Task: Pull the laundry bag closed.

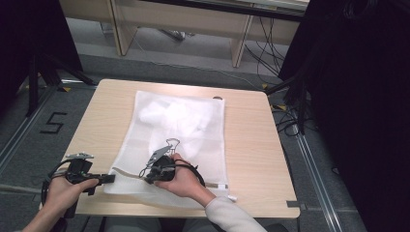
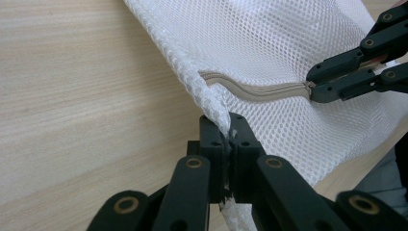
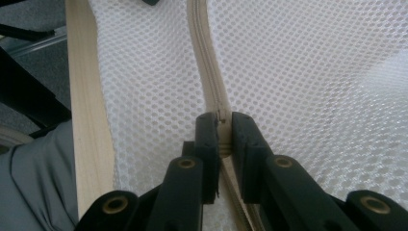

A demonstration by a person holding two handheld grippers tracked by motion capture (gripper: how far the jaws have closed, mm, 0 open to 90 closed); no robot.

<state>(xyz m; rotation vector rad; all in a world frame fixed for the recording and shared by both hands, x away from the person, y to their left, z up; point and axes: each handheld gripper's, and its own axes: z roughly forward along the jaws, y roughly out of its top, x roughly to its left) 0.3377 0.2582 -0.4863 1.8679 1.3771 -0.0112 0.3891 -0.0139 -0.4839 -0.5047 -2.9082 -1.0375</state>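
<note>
A white mesh laundry bag (image 1: 179, 140) lies flat on the wooden table (image 1: 251, 145), with white cloth (image 1: 169, 116) inside its far half. A beige zipper (image 2: 260, 90) runs along the bag's near edge. My left gripper (image 1: 111, 178) is at the bag's near left corner, and its jaws are shut on the mesh edge (image 2: 227, 137) just below the zipper's end. My right gripper (image 1: 144, 174) sits a short way to the right along the zipper (image 3: 207, 72). It is shut on the zipper's slider (image 3: 223, 126). The left gripper view shows the right gripper (image 2: 312, 89) at the zipper too.
The near table edge (image 3: 89, 144) runs close beside the bag, with the person's grey trousers (image 3: 38, 192) below it. Bare wood lies left (image 1: 101, 125) and right of the bag. Cables (image 1: 285, 116) and dark curtains stand past the table's right side.
</note>
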